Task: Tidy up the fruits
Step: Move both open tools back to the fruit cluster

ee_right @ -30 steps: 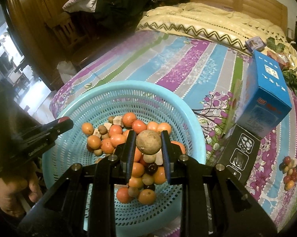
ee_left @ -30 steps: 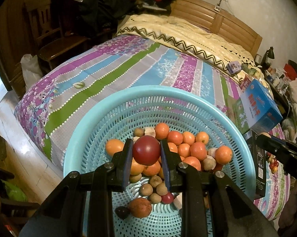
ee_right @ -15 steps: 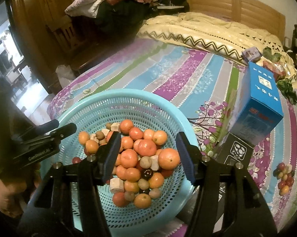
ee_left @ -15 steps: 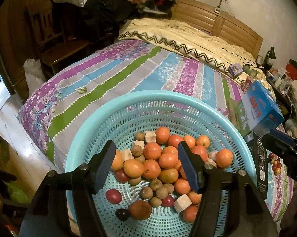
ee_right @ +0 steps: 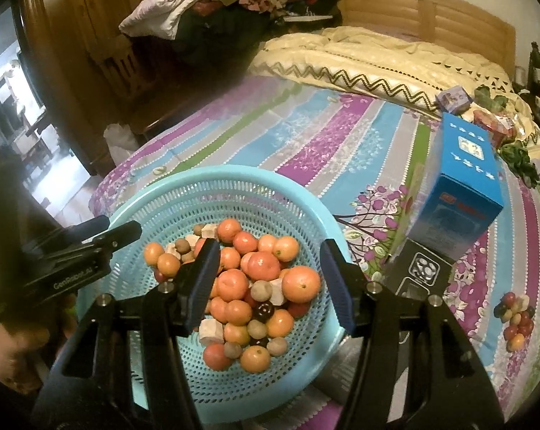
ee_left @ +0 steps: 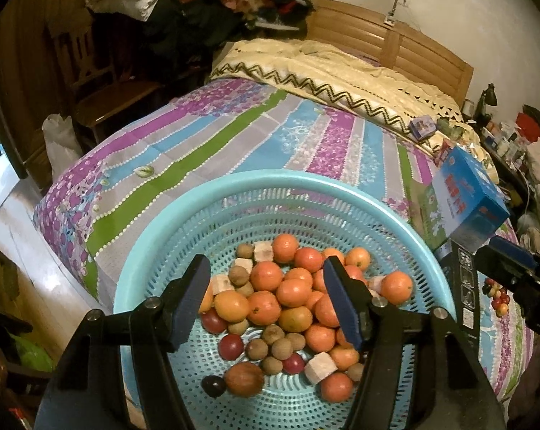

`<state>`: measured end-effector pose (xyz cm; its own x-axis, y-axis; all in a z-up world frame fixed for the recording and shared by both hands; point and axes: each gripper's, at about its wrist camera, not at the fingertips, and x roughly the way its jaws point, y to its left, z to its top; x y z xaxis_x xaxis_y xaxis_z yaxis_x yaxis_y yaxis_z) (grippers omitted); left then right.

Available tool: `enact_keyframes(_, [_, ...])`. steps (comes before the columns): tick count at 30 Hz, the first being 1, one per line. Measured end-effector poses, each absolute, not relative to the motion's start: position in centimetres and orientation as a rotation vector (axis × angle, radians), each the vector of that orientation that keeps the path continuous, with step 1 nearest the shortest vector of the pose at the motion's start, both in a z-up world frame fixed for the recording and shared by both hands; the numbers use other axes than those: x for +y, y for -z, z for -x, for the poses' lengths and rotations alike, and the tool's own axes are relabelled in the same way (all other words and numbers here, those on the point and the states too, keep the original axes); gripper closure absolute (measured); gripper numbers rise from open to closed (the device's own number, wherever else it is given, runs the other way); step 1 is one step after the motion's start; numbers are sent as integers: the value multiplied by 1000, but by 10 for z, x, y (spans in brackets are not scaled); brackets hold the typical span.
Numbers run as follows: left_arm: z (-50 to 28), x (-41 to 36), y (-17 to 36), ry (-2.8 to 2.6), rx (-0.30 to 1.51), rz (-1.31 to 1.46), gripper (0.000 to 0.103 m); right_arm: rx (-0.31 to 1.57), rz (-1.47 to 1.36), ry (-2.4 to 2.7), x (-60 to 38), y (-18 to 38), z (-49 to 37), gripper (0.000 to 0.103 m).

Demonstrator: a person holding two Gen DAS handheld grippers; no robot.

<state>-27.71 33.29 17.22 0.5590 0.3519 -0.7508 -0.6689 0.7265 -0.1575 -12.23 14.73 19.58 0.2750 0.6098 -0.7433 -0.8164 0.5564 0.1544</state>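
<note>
**Both tools empty over the basket, more fruit waiting on the bed**

The left tool hangs over the near side of the blue basket, its jaws spread wide and holding nothing. Below it lies the heap of fruit: oranges piled toward the middle, small brown ones and dark red ones nearer the rim, a few pale cubes among them. The basket sits on the striped bed.

The right tool is over the same basket from the other side, also released and empty, the pile showing between its blue pads.

Further right, past the blue box and the black box under it, a small cluster of red and pale fruit lies on the sheet, well apart from the basket.

The next fetch looks to be from that cluster, I'd say. It is best done by the right tool, which is nearer. Come down from above on one piece at the edge of the cluster, jaws either side of its widest part, and close gently; these round things roll on soft bedding. Lift clear of the boxes before swinging back over the basket.
</note>
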Motion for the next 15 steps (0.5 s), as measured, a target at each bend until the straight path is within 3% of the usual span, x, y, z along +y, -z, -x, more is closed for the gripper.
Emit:
enact_keyframes(7, [245,269,-211,-483,660,364,36,722,246,-956,93,-216,121,44])
enact_keyframes(13, [193,163,-242,-213,588,238,36,648,188,-758,-10,-218,95,44])
enact_keyframes(15, [176,133,-245,-135,588,214,32,663,173,-659,-57,-208,82,44])
